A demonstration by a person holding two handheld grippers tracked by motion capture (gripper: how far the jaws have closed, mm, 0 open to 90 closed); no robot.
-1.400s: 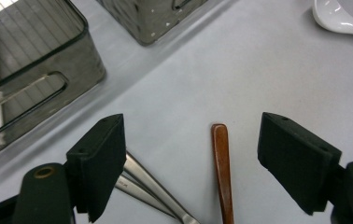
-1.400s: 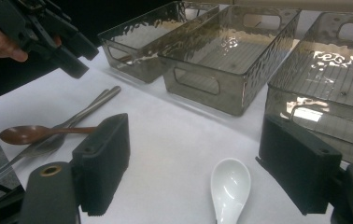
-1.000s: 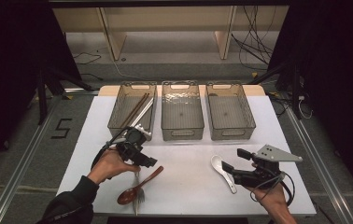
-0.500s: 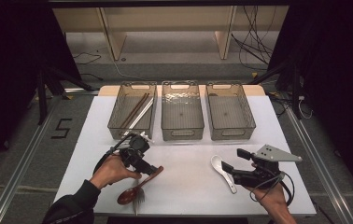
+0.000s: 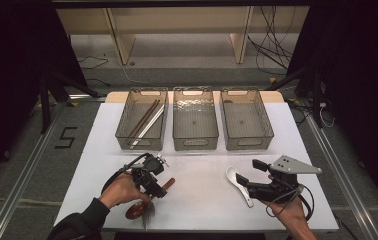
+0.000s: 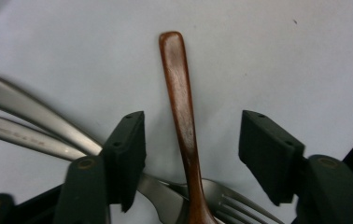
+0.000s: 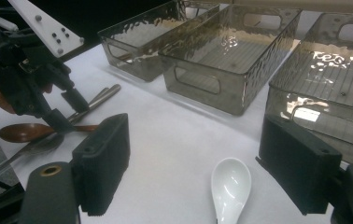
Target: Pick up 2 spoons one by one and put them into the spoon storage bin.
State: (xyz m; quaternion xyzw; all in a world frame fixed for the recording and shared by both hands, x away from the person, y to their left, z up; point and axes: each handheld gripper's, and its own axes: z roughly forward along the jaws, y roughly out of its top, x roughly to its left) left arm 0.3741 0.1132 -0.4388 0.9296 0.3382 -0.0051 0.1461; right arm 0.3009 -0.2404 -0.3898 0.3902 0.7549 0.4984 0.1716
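Left claw [image 6: 191, 154] closing, jaws straddling the wooden spoon [image 6: 179, 102].

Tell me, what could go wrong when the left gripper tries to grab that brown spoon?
The left gripper has its fingers either side of the wooden spoon and has just been closing, not yet pressing on it.

1. A metal fork and two metal handles lie under and beside the spoon, so the fingers might pinch or drag one along.

2. The spoon's handle is thin and smooth, so it may twist or slip when lifted.
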